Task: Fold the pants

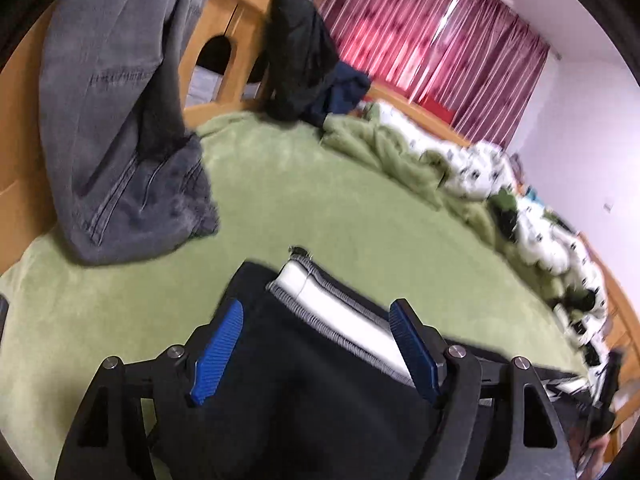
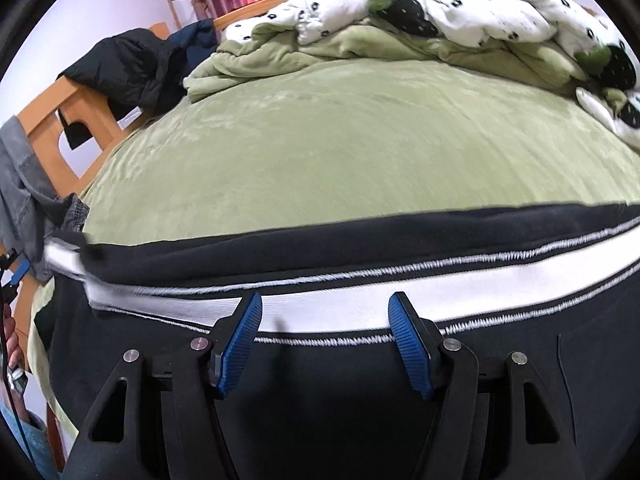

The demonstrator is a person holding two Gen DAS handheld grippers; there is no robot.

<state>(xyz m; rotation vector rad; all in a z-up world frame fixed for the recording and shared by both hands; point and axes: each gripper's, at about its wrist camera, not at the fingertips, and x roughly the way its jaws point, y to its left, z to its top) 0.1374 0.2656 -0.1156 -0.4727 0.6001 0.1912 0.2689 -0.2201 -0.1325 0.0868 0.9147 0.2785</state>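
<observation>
Black pants [image 1: 280,392] with a white side stripe [image 1: 340,316] lie on the green bed cover [image 1: 340,208]. In the left wrist view one end of them sits just under my left gripper [image 1: 316,308]. Its blue pads [image 1: 218,356] stand wide apart on either side of the cloth and do not press on it. The right wrist view shows the pants [image 2: 320,392] stretched across the near edge of the bed, the white stripe [image 2: 480,284] running left to right. My right gripper [image 2: 325,300] hovers open over that stripe, its fingertips clear of the fabric.
Grey jeans [image 1: 120,120] hang over the wooden footboard [image 1: 224,12] at the left. A black jacket [image 1: 300,60] is draped on the bed frame behind. A rumpled white patterned quilt [image 2: 460,4] and bunched green blanket [image 2: 260,52] fill the far side. Red curtains [image 1: 440,40] hang beyond.
</observation>
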